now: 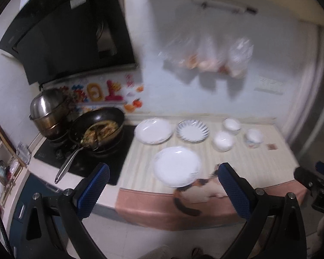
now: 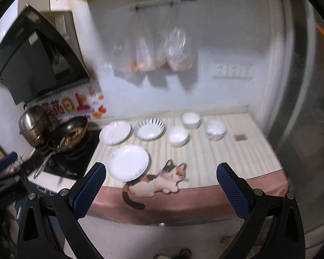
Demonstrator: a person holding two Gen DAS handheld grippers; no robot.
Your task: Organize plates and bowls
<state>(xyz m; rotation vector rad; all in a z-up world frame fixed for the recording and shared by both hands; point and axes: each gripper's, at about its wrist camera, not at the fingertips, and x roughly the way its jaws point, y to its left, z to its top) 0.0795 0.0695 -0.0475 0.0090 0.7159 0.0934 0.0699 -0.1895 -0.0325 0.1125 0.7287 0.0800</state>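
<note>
Jaws on both grippers (image 1: 163,185) (image 2: 161,185) gaped wide, empty; I feared the plate (image 2: 127,163) at eleven o'clock, overhanging the worktop (image 2: 237,155) edge, might slip off.

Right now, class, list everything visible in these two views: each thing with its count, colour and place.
plain plates: 2, white, left side of mat, one nearer the front
striped plate: 1, white with dark streaks, back row
bowls: 3, white, right of the plates
mat: 1, cream striped, pink border, cat picture, on counter
frying pan: 1, black, food inside, on stove
steamer pot: 1, steel, behind pan
plastic bags: several, clear, hanging on wall
left hand-held gripper: open
right hand-held gripper: open
</note>
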